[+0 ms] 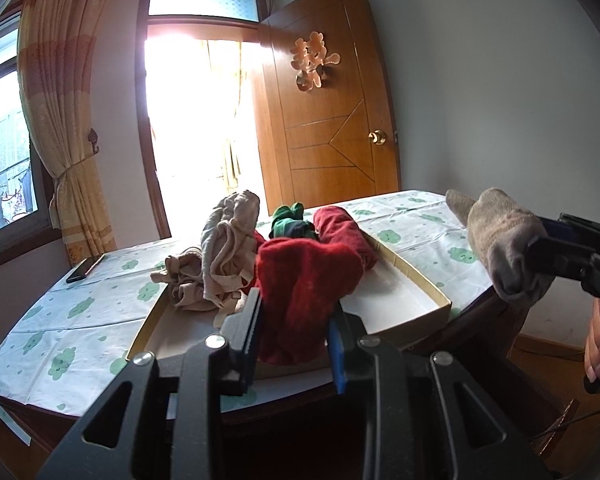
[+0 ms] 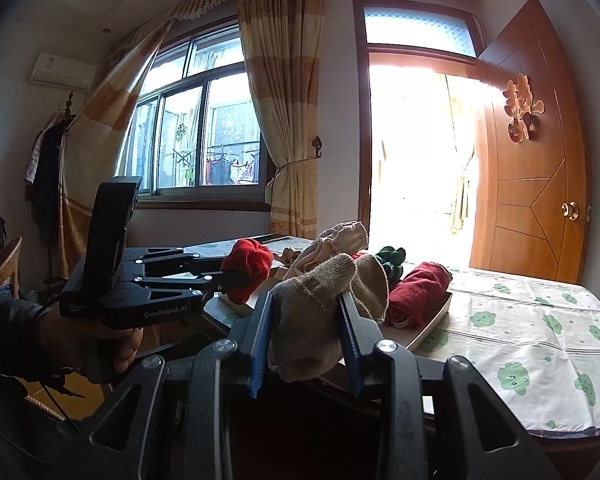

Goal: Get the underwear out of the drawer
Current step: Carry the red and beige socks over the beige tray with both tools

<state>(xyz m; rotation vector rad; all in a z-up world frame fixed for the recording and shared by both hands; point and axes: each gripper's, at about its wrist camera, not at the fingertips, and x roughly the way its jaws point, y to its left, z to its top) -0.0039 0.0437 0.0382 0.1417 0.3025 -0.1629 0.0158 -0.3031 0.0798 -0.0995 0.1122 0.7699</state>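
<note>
The left gripper [image 1: 296, 328] had its fingers closed on a red knitted garment [image 1: 304, 280], which bulged up between the blue pads and hid much of the shallow cardboard drawer [image 1: 416, 276] behind it. The right gripper [image 2: 306, 336] was clamped the same way on a grey-beige knitted piece [image 2: 320, 304] that looked like a sock or a folded undergarment; I could not tell which. Seen from the left wrist, that grey piece hung clear of the counter [image 1: 80, 312] off its right edge, and the gripper holding it was cut off by the frame, with only part of a hand [image 1: 598, 340] showing below it. The drawer sat on the counter's cloud-printed cloth, open-topped, its right end bare and white. In it lay a rolled dark red garment [image 2: 416, 292], a green and dark bundle [image 1: 290, 220] only partly visible behind the red, and a crumpled beige heap of underwear [image 1: 220, 256] spilling over the left rim. A dark phone [image 1: 85, 269] lay near the far left corner of the counter. The doorway was blown out by daylight, so nothing beyond it could be made out.
</note>
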